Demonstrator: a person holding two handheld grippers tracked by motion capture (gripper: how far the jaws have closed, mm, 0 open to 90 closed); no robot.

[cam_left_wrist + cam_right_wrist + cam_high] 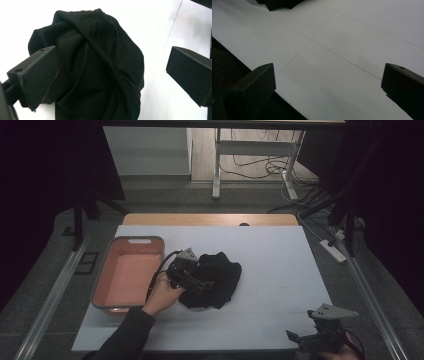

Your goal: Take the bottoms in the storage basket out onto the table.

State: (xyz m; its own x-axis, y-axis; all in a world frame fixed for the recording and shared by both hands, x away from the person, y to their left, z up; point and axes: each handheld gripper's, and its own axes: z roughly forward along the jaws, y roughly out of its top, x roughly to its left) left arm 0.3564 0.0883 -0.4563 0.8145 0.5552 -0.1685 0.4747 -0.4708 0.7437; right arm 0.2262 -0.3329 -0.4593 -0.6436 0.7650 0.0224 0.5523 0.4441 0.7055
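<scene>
A crumpled black cloth (216,279) lies in a heap on the white table top (270,260), just right of a salmon-pink tub (129,272). My left gripper (197,284) is over the cloth's left edge, jaws pointing right. In the left gripper view the black cloth (100,67) bunches between the spread jaws; the left gripper (112,75) is open, its left jaw against the fabric, the right jaw apart from it. My right gripper (300,340) sits at the table's front right edge. It stands open (328,87) over bare white surface.
The pink tub is empty and stands at the table's left side. A wooden strip (210,219) runs along the far edge. Desk legs and cables (260,167) are on the floor beyond. Metal rails (50,300) flank the table. A dark cloth corner (279,3) shows far off.
</scene>
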